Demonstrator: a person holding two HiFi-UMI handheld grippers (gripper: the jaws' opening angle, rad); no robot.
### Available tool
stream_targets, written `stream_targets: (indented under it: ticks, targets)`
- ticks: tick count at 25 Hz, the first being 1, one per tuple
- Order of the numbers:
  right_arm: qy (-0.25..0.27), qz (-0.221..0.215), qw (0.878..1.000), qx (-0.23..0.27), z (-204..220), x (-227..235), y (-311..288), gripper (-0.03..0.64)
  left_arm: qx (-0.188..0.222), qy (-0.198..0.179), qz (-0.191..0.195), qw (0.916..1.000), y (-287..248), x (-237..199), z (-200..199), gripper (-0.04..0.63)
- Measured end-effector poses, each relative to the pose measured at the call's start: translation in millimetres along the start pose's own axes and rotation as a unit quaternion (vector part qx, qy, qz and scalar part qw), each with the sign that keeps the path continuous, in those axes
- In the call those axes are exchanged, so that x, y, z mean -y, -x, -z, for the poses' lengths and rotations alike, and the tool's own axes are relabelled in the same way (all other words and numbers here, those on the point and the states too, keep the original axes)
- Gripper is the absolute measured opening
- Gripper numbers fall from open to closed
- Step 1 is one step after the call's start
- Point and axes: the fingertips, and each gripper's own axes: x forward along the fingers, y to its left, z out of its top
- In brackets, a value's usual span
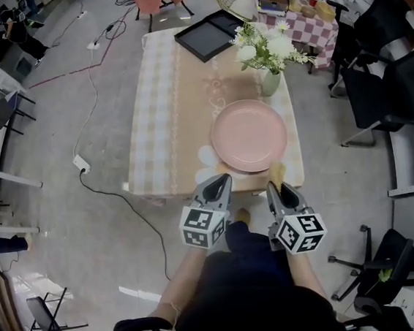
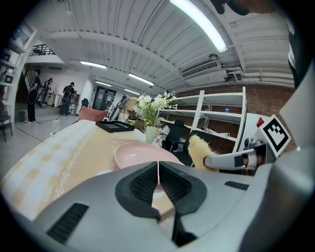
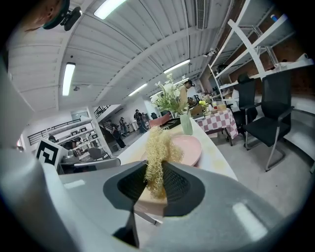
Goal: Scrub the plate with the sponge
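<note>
Sitting on beige tablecloth, pink plate; grey floor.

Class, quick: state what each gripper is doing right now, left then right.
Left gripper: closed, empty.
Right gripper: closed on the sponge.

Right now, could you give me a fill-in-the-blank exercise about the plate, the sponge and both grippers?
The right gripper is shut on a yellow ____.
The left gripper is ____, with nothing between its jaws.
The pink plate lies on the table beside a vase of white ____.
Missing words: sponge; shut; flowers.
</note>
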Motion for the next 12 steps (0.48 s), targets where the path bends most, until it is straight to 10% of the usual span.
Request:
stream_targets:
  ticks: [12]
  targets:
    - [-0.001,-0.017,1.000,-0.018,-18.8,21.6,-38.9,0.081,0.011,-0.002,-0.025,0.9996,-31.5,-16.7,-17.6,0.017]
